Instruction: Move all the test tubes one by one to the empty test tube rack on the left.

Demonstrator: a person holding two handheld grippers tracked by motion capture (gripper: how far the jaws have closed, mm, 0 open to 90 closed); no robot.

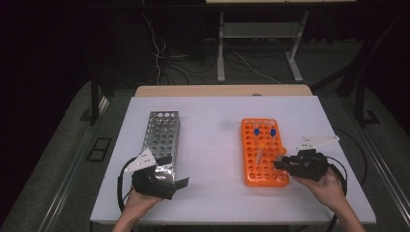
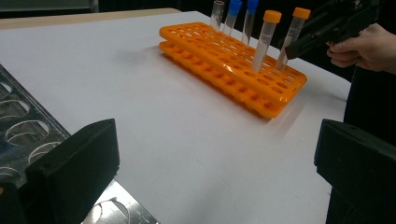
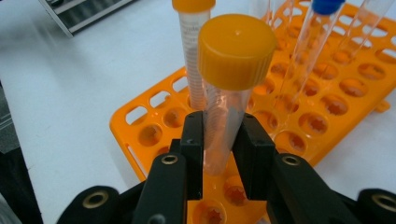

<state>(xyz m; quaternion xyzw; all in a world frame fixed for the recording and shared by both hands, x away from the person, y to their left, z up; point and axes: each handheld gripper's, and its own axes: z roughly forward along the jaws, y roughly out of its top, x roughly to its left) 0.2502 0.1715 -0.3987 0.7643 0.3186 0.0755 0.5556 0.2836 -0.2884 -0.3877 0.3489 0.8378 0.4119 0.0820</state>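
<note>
Already the orange rack (image 1: 263, 153) sits by the right gripper (image 1: 279, 163), well apart from the left gripper (image 1: 175, 170), whose jaws stand spread beside the metal rack (image 1: 162, 137). Right jaws pinch the orange-capped tube (image 3: 228, 88) just below its cap; it stands upright in the rack, long axis rising past the jaws, so lifting looks best.

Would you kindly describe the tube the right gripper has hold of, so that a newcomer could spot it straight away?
Find the orange rack on the right half of the white table. Of the tubes standing in it, take the orange-capped tube nearest the person's right hand, at the rack's right edge. Unlike the other orange-capped tube and the blue-capped tubes, it sits clamped between the right gripper's black jaws.
</note>
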